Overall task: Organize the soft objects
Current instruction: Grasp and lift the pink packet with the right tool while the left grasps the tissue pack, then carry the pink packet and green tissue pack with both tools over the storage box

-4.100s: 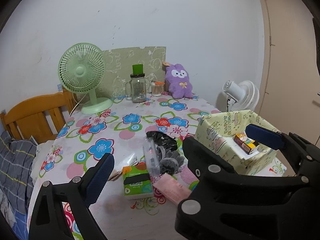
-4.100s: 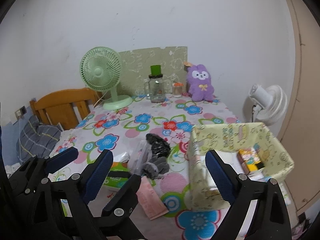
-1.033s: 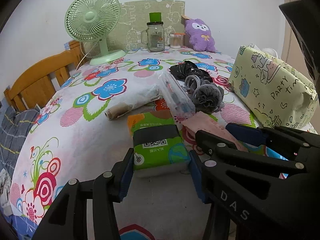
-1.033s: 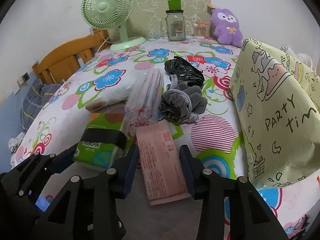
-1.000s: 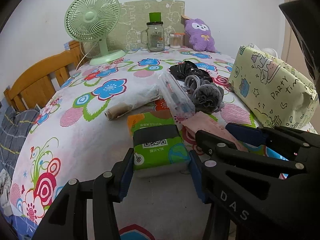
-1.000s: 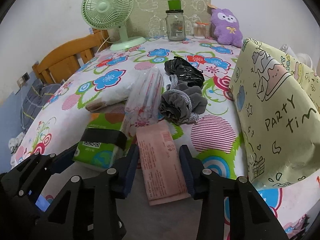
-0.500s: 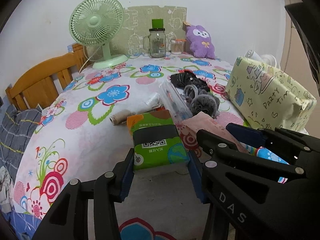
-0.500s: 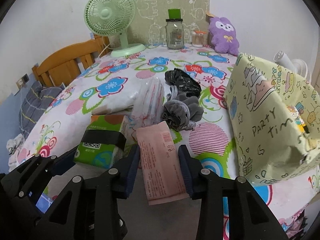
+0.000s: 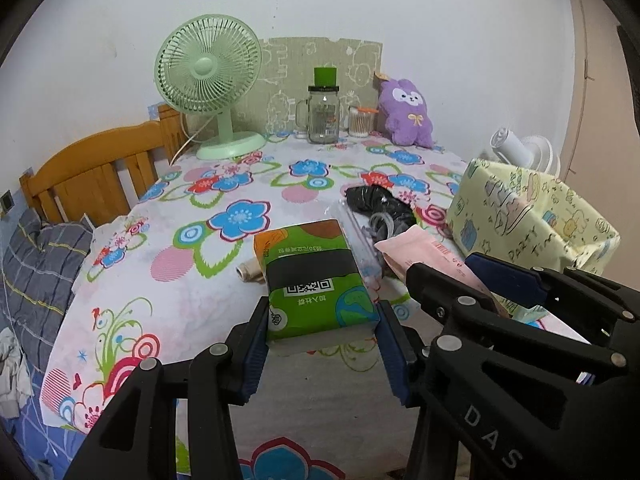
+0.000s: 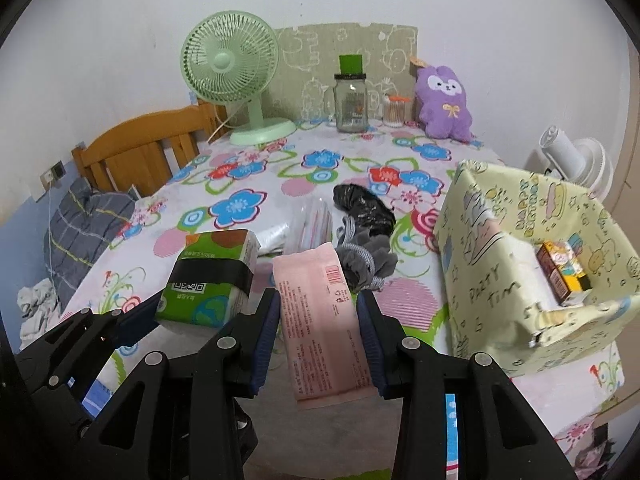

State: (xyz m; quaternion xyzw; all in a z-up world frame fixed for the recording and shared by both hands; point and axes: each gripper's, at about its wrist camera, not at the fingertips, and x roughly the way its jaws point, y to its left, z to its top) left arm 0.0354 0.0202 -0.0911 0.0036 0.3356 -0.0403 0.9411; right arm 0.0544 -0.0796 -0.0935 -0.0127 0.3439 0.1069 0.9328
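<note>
Tissues in a green pack (image 9: 316, 280) sit squarely between the blue pads of our left gripper (image 9: 322, 350), pinched at the pack's near end on both sides, with the rest of it jutting forward past the fingertips and raised clear of the flowered tablecloth (image 9: 168, 280). In the right wrist view the same green pack (image 10: 212, 280) shows at the left, above the cloth. Our right gripper (image 10: 318, 330) is clenched on a pink packet (image 10: 322, 320), the pads pressing its two long edges about midway, so the packet reaches out ahead of the fingers and also back toward the camera. Beyond both packs, on the cloth, lie a clear plastic bag (image 10: 314, 220), a grey sock (image 10: 366, 262) and a black bundle (image 10: 362, 204), close together. To the right stands the yellow paper-wrapped box (image 10: 500, 280), open at the top, with a small carton (image 10: 562, 276) inside it.
</note>
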